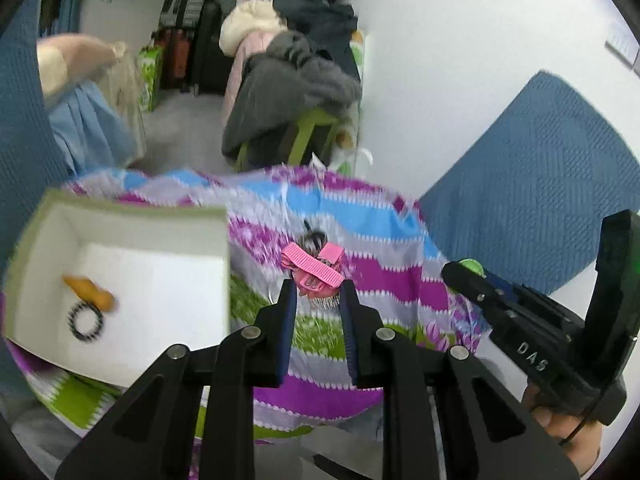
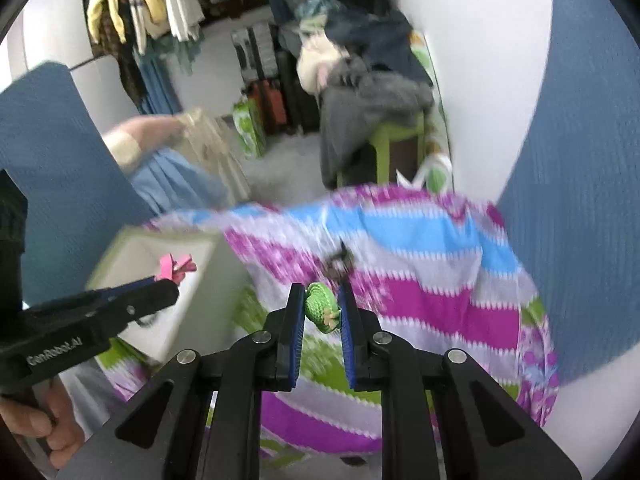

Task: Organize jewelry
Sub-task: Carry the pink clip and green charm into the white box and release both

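Left wrist view: left tool [image 1: 318, 292] grasps a pink hair clip [image 1: 314, 270] at centre, above the striped cloth [image 1: 384, 280]; white box [image 1: 160, 224] at left holds an orange clip [image 1: 90, 292] and black hair tie [image 1: 85, 322]. Right wrist view: right tool [image 2: 321, 307] grasps a green hair clip [image 2: 322, 307]; a dark clip [image 2: 340, 264] lies just beyond

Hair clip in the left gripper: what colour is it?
Pink; the clip shows best in the left wrist view, held in the left gripper.

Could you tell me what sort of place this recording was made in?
Probably a bedroom or dressing corner at home: clothes on a rail, suitcases against the wall, and garments heaped on a green stool.
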The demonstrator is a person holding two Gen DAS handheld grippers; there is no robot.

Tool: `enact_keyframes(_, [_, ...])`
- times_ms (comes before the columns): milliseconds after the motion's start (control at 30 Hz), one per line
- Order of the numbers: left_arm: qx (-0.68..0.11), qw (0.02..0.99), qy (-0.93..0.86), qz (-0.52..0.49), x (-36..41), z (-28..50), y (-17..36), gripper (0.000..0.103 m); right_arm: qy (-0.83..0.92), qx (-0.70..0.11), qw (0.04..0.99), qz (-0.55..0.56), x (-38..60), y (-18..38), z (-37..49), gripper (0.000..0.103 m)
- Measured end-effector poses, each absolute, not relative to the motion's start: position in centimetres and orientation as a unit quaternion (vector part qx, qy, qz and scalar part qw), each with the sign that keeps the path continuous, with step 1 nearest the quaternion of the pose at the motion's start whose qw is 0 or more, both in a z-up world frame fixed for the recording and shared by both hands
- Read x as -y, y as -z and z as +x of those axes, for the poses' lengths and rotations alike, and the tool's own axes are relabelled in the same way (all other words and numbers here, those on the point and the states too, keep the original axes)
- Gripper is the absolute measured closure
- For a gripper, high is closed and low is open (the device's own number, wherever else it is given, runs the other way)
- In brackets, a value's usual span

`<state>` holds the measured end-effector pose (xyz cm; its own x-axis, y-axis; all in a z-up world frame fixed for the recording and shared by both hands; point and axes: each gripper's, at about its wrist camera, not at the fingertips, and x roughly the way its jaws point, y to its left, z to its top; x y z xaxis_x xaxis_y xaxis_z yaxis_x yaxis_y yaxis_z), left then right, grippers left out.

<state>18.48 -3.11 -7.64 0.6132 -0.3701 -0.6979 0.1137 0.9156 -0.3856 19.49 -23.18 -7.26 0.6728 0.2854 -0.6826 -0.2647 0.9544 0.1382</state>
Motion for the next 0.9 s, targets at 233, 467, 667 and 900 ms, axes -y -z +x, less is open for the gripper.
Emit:
enact_keyframes(233, [-0.390, 0.902, 0.121, -0.143, -0.6, 18.6, 2.8, 0.081, -0.173, -0.338, 0.925, 0.014, 19.2, 2.1, 19.9, 0.089])
enact_keyframes(467, [-0.369, 0.915, 0.099, -0.131, -5.0, 18.2, 0.5, 0.081, -0.190, -0.327, 0.925, 0.015, 14.9, 1.0, 20.8, 0.089])
enact_keyframes(667, [-0.387, 0.909, 0.072, -0.138, -9.2, 17.8, 2.9, 0.081, -0.215, -0.345, 0.914, 0.016, 10.9, 3.4, 20.6, 0.089])
enact_keyframes(900, [-0.423, 0.893, 0.046, -0.143, -12.5, 17.5, 8.3, 0.081, -0.238, -0.402, 0.884, -0.013, 6.0, 8.9, 20.4, 0.089])
